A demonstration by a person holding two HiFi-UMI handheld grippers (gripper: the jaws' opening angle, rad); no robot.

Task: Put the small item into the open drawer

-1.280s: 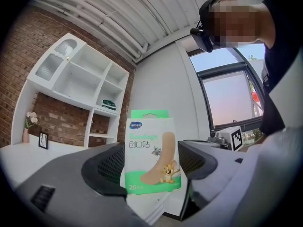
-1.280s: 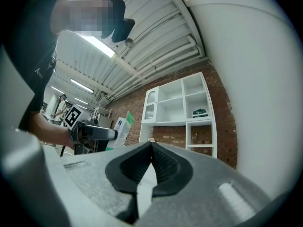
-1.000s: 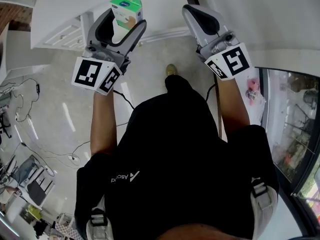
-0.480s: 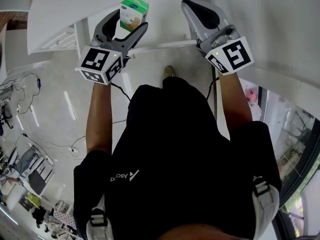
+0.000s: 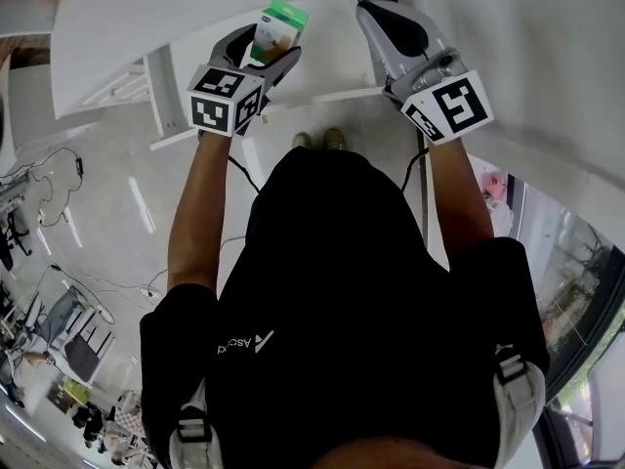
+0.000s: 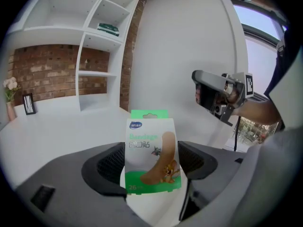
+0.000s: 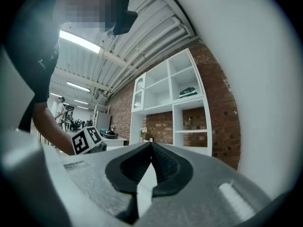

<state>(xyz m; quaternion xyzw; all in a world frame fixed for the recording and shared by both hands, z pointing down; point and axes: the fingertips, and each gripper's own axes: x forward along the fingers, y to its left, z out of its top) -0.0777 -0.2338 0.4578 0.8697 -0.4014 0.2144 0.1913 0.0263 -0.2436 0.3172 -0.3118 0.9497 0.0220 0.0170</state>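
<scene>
Bandage box (image 6: 151,150), green and white with a cartoon print, is standing upright between the two fingers (image 6: 106,167) of the left gripper (image 5: 264,49). The fingers are pressing on its two sides, sitting only as far apart as the box is wide, and are holding it in the air over the white counter (image 5: 146,8). The right gripper (image 7: 151,148) is holding nothing. Its ribbed pads (image 7: 163,167) are meeting at the tips, leaving only a thin slit below them. It is hovering close beside a white wall (image 5: 508,47), apart from the left gripper.

Against the head view of a second ago, the left gripper is now sitting farther right, nearer the right gripper, and the box has gone with it. Its marker cube (image 5: 227,99) is showing higher up, closer to the counter. The right gripper is staying almost where it was. Both of the person's shoes (image 5: 335,140) are now showing under the counter edge, where only one was showing before.

Beyond the counter, a white shelf unit (image 6: 94,46) is standing against a brick wall (image 6: 42,72). A dark green packet (image 6: 109,29) is lying in one of its upper compartments. A vase of flowers (image 6: 8,100) and a small frame (image 6: 29,104) are standing on the counter at the left. Whether a drawer is standing open cannot be told from these views.
</scene>
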